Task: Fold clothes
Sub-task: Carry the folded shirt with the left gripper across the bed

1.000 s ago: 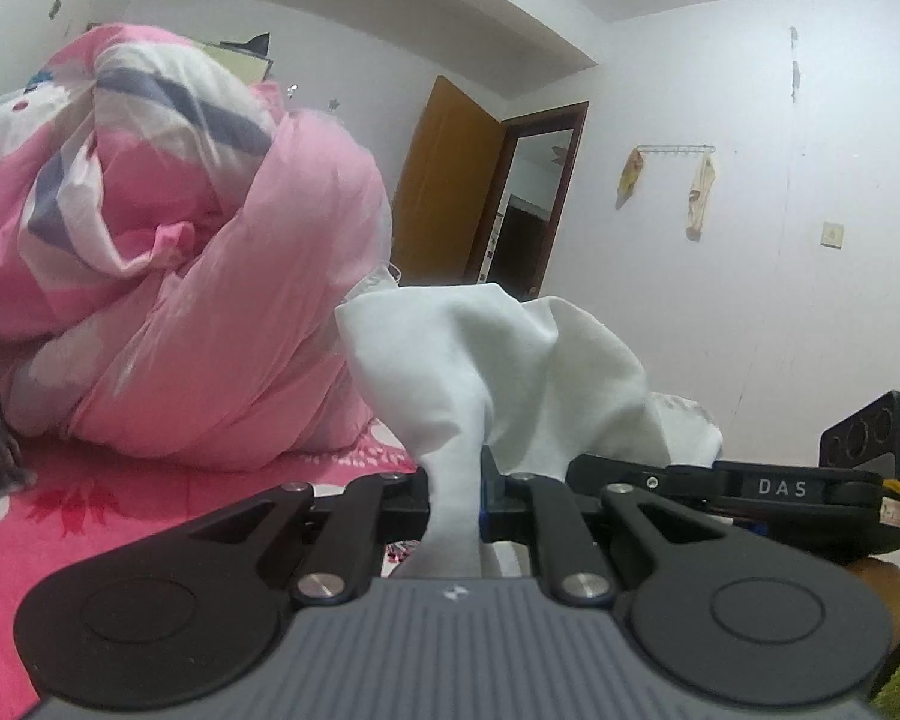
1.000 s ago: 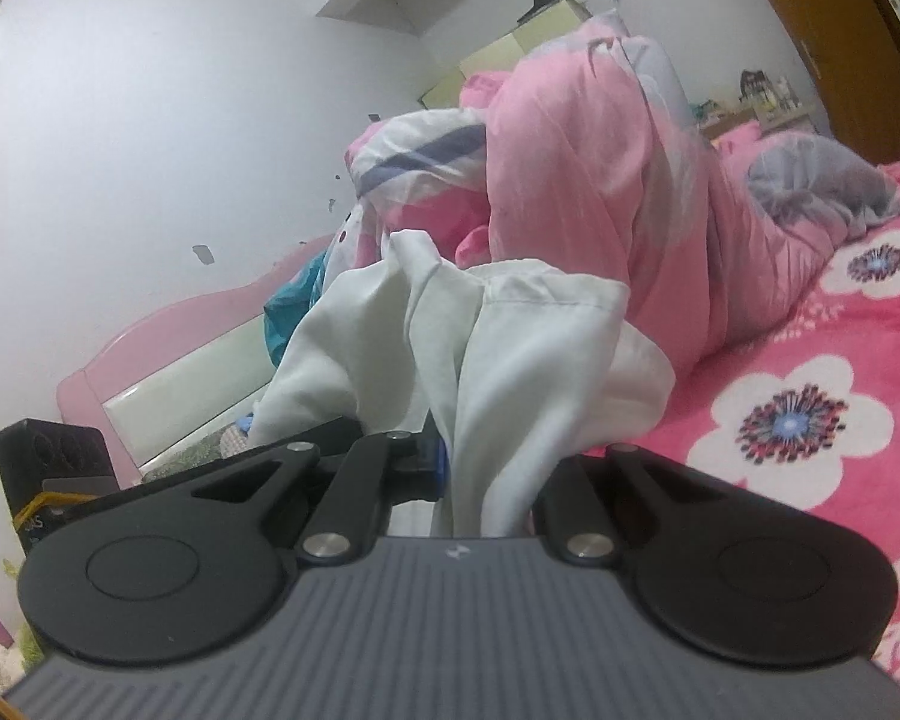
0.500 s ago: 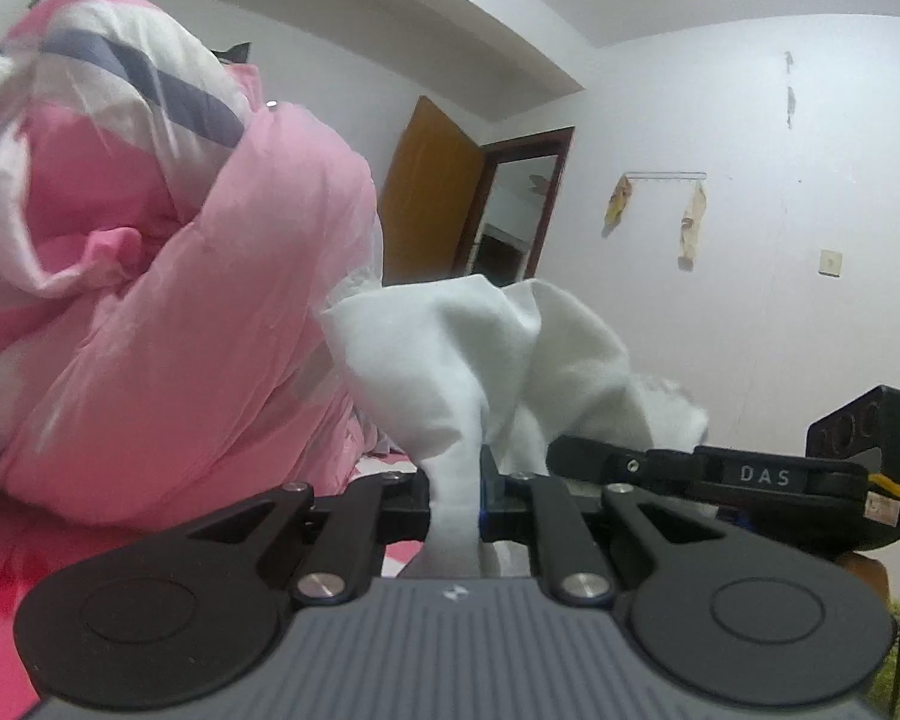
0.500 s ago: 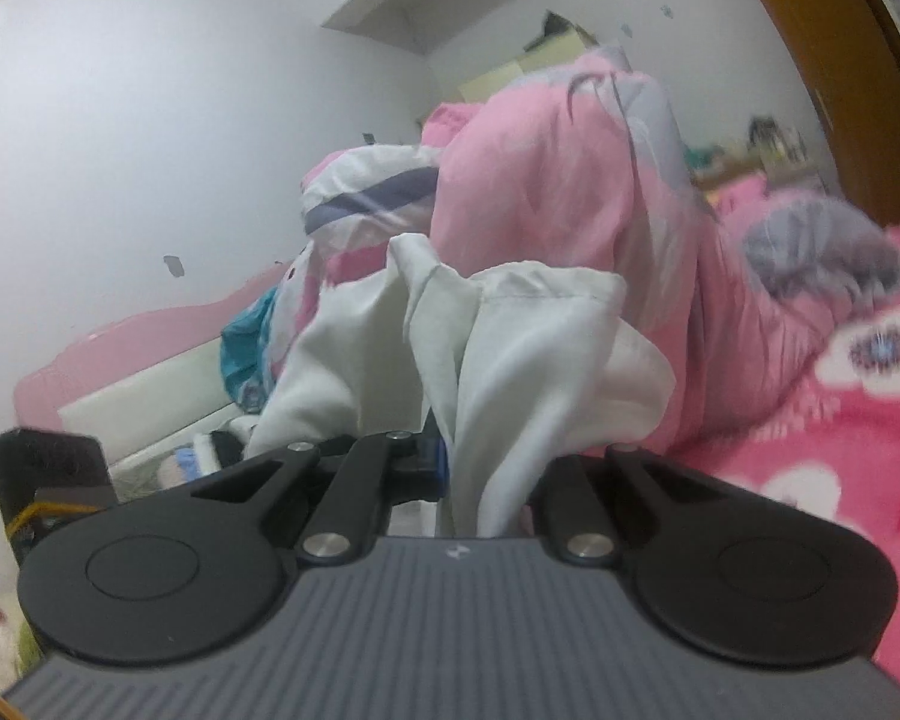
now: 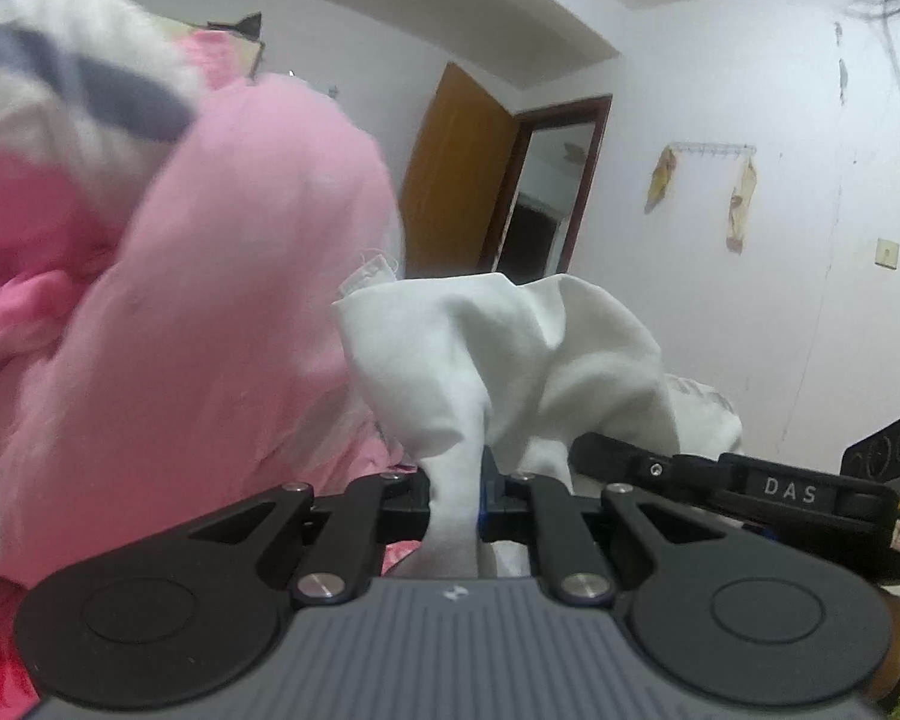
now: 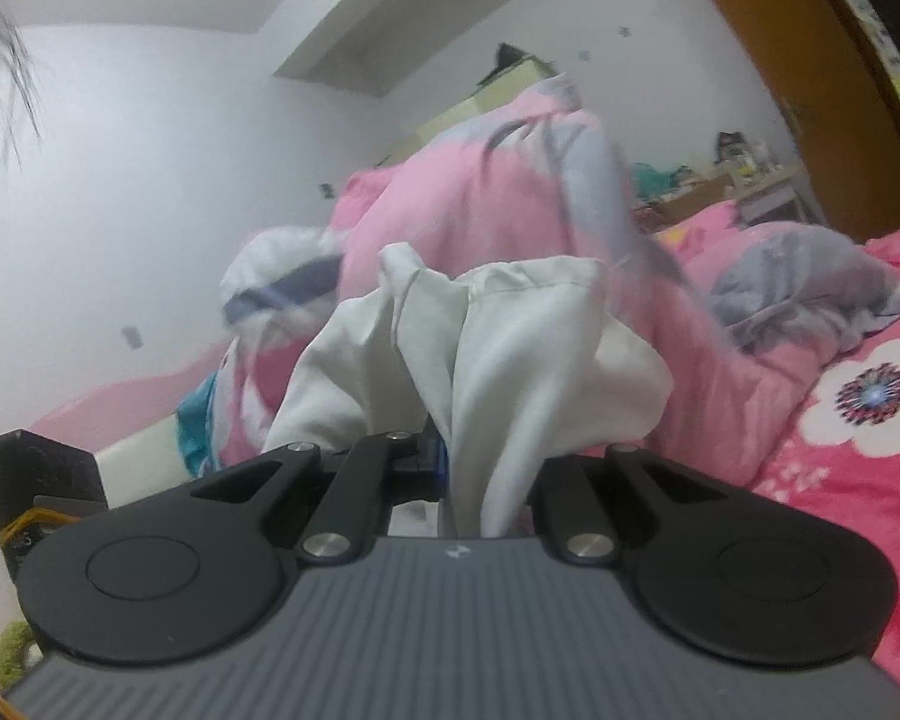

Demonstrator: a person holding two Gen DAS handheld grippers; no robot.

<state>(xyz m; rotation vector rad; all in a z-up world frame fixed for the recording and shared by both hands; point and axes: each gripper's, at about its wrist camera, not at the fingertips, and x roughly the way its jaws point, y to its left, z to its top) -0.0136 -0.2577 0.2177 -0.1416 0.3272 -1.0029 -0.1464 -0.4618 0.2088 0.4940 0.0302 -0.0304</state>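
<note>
Both jaws clamped: left gripper pinching a narrow bunch of the white garment, right gripper pinching another bunch of the same white cloth. Garment held up in the air between the two, bunched and fanning out above each pinch, not laid flat anywhere; rest of it out of view below the tools. Bed with the pink floral sheet off to the right gripper's side, big pink quilt heap just beside the cloth on the left. Risks, as a judgement: thin pinch on slippery fabric, so a sharp tug or shake likely to pull a corner out. Can't confirm from here which parts are gripped (hem, shoulder, sleeve), so a fold line may come out skewed. Quilt heap very close, hanging cloth liable to drag or snag on it. Right gripper body near the left one, so possible knock or twisted cloth if brought together.
</note>
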